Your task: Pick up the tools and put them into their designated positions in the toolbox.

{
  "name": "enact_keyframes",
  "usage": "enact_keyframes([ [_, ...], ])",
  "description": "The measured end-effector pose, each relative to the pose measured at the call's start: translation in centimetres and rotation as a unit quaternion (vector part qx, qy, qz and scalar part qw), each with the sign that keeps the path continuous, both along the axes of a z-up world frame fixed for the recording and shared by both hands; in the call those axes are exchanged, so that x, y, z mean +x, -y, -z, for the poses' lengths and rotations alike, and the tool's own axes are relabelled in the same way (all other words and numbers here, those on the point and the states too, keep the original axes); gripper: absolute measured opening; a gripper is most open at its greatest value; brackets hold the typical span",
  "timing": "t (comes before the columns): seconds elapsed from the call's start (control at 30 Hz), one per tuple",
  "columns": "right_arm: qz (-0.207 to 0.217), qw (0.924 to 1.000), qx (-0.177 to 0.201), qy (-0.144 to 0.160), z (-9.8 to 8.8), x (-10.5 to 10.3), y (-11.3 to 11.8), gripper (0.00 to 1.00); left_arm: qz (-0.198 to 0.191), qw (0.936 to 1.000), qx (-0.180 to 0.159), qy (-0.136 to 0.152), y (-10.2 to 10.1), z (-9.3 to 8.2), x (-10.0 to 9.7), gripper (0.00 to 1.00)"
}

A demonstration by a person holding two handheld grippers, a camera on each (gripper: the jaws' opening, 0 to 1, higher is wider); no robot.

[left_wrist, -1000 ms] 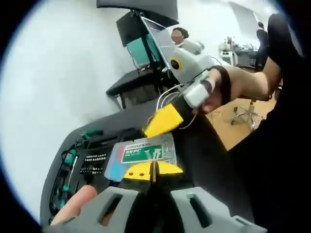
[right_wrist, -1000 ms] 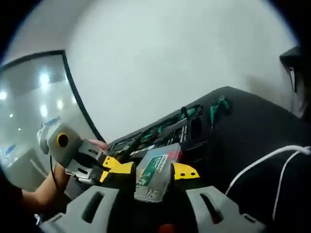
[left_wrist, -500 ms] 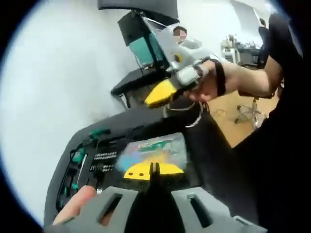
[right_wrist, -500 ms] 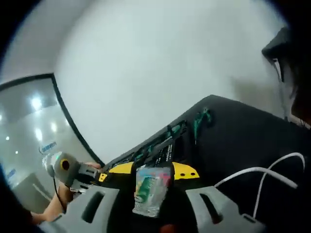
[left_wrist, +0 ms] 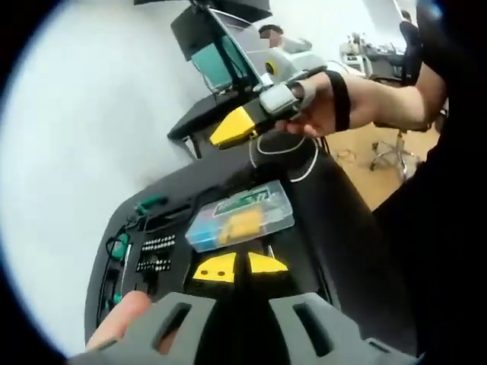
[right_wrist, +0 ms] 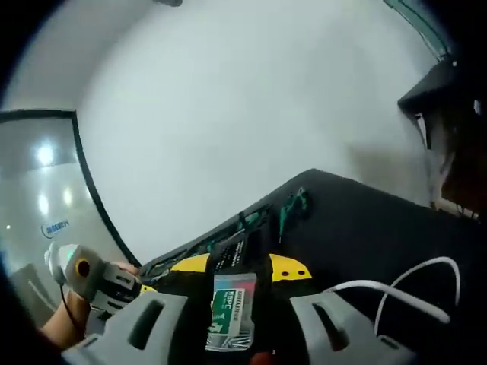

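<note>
A black table point(left_wrist: 335, 251) takes up the lower half of both views, its far edge meeting a pale wall. On it lies the open toolbox point(left_wrist: 137, 251), a black tray with green-handled tools and rows of bits, too small and dim in the right gripper view point(right_wrist: 243, 228) to sort slot by slot. In the left gripper view a clear case point(left_wrist: 240, 218) with a green label and yellow contents rests on the table just beyond the left gripper point(left_wrist: 240, 268), whose yellow-tipped jaws stand slightly parted with nothing between them. The right gripper point(left_wrist: 234, 128) hangs above the table, held by a hand point(left_wrist: 335, 106); a white cable point(left_wrist: 293, 160) loops down from it. In the right gripper view its own jaws point(right_wrist: 237, 266) sit either side of the case point(right_wrist: 232, 310), but whether they grip it I cannot tell. The left gripper's grey body point(right_wrist: 95, 281) shows at lower left, partly cut off.
</note>
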State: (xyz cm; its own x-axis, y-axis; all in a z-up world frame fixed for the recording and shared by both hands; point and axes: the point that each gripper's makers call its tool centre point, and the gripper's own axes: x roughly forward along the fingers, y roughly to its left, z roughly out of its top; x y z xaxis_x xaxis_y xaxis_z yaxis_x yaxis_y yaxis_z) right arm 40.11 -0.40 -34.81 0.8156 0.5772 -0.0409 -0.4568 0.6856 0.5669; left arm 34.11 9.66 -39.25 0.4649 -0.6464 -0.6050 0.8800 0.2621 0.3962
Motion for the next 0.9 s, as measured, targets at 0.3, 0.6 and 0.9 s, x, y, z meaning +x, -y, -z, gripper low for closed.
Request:
enact_keyframes([
  [0.3,-0.010,0.9994,-0.024,0.022,0.7,-1.1,-0.7,0.25,-0.017,0.9975,-0.048,-0.049,0.5,0.3,2.2,0.04],
  [0.6,-0.018,0.9991,-0.028,0.027,0.8,-1.3,-1.3,0.25,-0.021,0.9978,-0.033,-0.054,0.1,0.9,3.0,0.04],
  [0.9,-0.030,0.9979,-0.037,0.044,0.6,-1.8,-2.5,0.26,-0.013,0.9996,0.000,-0.023,-1.4,0.3,3.4,0.04],
])
